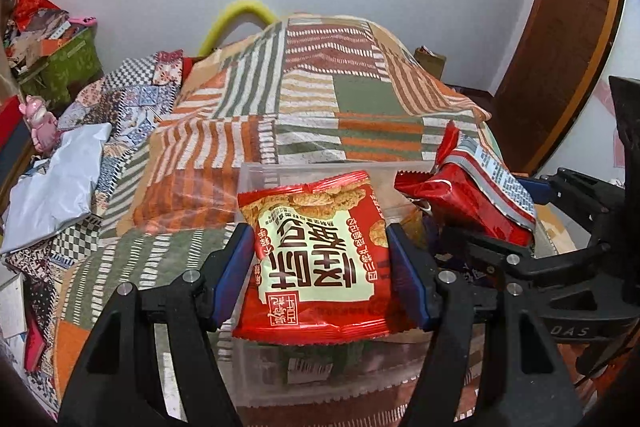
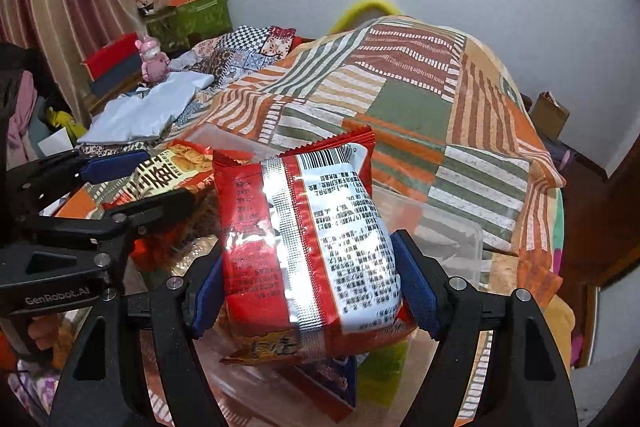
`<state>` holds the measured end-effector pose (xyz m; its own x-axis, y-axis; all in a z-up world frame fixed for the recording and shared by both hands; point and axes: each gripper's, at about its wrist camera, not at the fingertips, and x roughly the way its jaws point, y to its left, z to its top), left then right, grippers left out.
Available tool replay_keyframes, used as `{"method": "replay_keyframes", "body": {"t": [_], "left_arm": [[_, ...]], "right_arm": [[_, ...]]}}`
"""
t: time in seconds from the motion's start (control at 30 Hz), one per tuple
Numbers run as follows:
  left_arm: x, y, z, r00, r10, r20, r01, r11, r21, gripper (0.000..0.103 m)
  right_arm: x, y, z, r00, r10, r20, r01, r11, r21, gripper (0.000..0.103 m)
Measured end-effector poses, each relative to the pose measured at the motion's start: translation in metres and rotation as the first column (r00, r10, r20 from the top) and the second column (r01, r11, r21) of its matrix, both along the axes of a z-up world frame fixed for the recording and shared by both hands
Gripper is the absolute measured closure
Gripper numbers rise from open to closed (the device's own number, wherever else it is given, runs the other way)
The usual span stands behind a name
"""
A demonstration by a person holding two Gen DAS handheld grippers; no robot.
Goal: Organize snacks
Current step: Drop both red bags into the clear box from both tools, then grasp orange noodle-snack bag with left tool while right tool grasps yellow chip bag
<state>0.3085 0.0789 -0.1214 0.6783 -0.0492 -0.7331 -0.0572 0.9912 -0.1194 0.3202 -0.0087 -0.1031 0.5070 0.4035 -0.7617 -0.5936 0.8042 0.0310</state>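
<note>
Snack packets: two, both red, one between each pair of fingers, held above the clear bin (image 1: 256, 183).
Left gripper (image 1: 322, 277): fingers pinching the front-side packet (image 1: 316, 263), large Chinese characters upside down.
Right gripper (image 2: 310, 289): fingers pinching the back-side packet (image 2: 304, 247), barcode and fine print, unreadable.
Writing: "GenRobot.AI" in right wrist view only; "DAS" in left.
Beyond fingers: patchwork blanket (image 1: 320, 99).

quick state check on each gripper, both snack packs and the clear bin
left hand-held gripper: shut on front-up snack pack
right hand-held gripper: shut on back-up snack pack
front-up snack pack: held above the bin, sealed
back-up snack pack: held above the bin, sealed
clear bin: lidless, some packets inside
</note>
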Motion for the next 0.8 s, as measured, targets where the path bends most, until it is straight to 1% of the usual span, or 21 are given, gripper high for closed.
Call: {"method": "replay_keyframes", "body": {"t": [0.1, 0.23, 0.43, 0.67, 0.8], "left_arm": [[0.002, -0.002, -0.001, 1.000, -0.003, -0.006, 0.003, 1.000, 0.004, 0.037], [-0.002, 0.000, 0.002, 1.000, -0.007, -0.009, 0.007, 1.000, -0.026, 0.037], [-0.020, -0.004, 0.023, 0.999, -0.018, 0.031, 0.018, 1.000, -0.013, 0.037], [-0.067, -0.006, 0.050, 0.997, -0.028, 0.076, 0.026, 0.999, 0.021, 0.036], [-0.097, -0.007, 0.055, 0.996, -0.037, 0.076, 0.035, 0.999, 0.027, 0.034]], "right_arm": [[0.002, 0.000, -0.001, 1.000, -0.002, -0.014, 0.003, 1.000, 0.003, 0.026], [0.000, -0.002, 0.003, 1.000, 0.000, -0.027, 0.001, 1.000, 0.014, 0.025], [-0.018, -0.005, 0.020, 1.000, 0.022, 0.020, -0.022, 1.000, 0.021, 0.024], [-0.061, -0.020, 0.042, 0.996, 0.037, 0.076, -0.041, 0.998, 0.054, 0.024], [-0.089, -0.030, 0.045, 0.995, 0.044, 0.086, -0.051, 0.996, 0.079, 0.020]]}}
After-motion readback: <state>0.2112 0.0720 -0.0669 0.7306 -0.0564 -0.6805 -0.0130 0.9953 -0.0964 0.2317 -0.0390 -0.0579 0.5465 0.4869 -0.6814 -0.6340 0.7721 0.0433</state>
